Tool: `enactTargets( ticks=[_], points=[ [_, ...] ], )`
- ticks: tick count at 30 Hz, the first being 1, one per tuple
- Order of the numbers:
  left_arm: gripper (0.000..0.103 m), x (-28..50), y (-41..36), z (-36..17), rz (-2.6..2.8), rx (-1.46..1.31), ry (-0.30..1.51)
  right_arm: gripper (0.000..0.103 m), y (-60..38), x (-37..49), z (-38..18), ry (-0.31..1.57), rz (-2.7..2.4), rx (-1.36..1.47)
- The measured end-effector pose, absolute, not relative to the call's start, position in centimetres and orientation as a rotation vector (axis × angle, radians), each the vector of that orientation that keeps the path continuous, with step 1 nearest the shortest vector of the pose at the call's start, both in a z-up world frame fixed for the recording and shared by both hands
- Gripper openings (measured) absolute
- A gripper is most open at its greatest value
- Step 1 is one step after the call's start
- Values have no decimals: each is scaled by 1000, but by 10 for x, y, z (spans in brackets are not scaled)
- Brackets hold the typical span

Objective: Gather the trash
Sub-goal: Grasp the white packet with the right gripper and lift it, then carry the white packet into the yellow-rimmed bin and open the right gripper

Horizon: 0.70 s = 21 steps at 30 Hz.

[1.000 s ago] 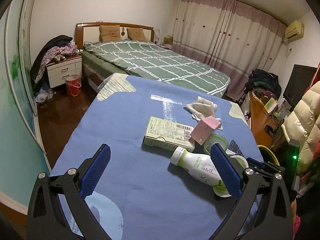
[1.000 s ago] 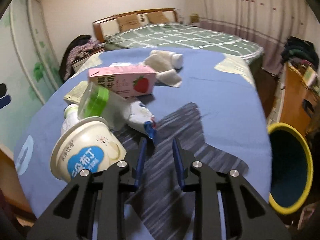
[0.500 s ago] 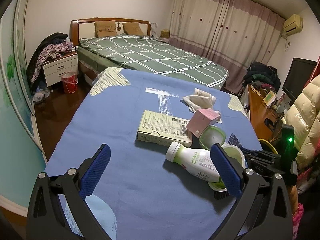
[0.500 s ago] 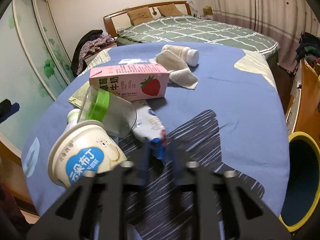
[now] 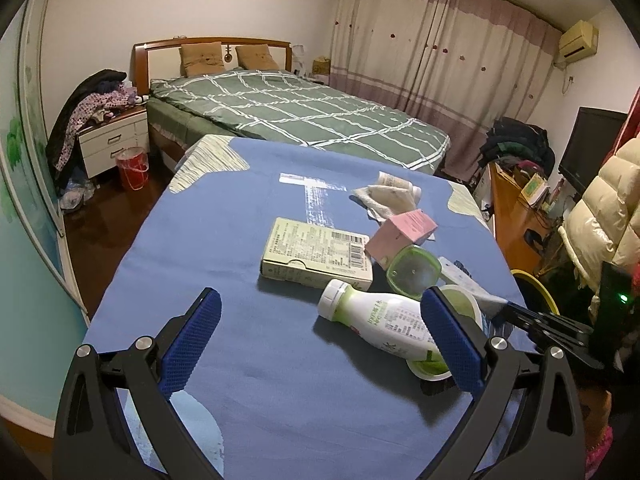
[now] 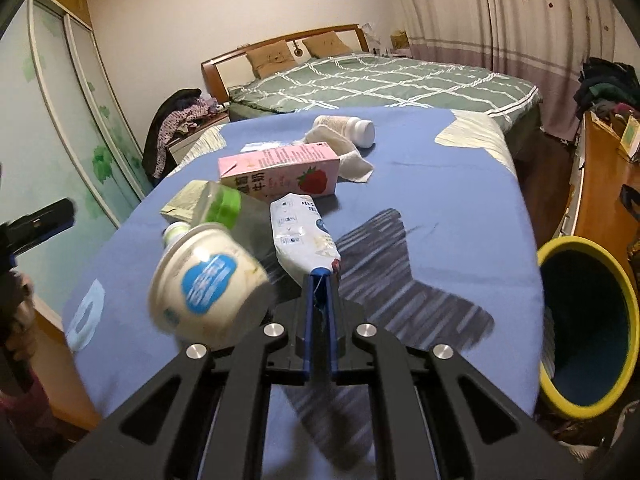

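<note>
Pinching the crimped end of a flat, glossy plastic pouch (image 6: 301, 236), the right hand-held gripper (image 6: 320, 280) is clenched near the surface's (image 6: 440, 184) edge. The left hand-held gripper (image 5: 320, 340) stands released over smooth blue cloth, beside a round yogurt cup (image 6: 208, 276).

The pink carton (image 6: 280, 174) lying on the blue table bears a strawberry picture and large Chinese characters, of which "牛奶" can be read on its side. The flat pale-green box (image 5: 316, 254) shows a barcode and dense small print, too small to read, and the white-and-green bottle (image 5: 384, 322) carries green lettering that cannot be made out. The pudding cup (image 6: 206, 280) has a blue label with white characters, blurred beyond reading.
</note>
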<state>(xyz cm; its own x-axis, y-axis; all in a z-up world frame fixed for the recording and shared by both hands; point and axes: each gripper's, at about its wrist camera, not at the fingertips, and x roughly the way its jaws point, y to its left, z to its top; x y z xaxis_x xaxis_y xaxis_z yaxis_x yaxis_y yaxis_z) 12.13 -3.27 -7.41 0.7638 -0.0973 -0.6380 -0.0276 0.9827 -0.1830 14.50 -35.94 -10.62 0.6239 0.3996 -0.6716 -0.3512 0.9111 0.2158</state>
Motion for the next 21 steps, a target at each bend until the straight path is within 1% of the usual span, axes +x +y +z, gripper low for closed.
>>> enactTargets(
  ticks=[5, 8, 15, 21],
  points=[
    [98, 119, -41, -73, -53, -175, 701, 6, -388, 124, -91, 712, 338, 110],
    [98, 117, -48, -73, -67, -158, 702, 6, -416, 124, -91, 699, 240, 145],
    [98, 116, -60, -74, -95, -140, 707, 6, -503, 134, -114, 712, -166, 166],
    [98, 125, -78, -84, -136, -119, 741, 6, -550, 149, -142, 773, -305, 180]
  ],
)
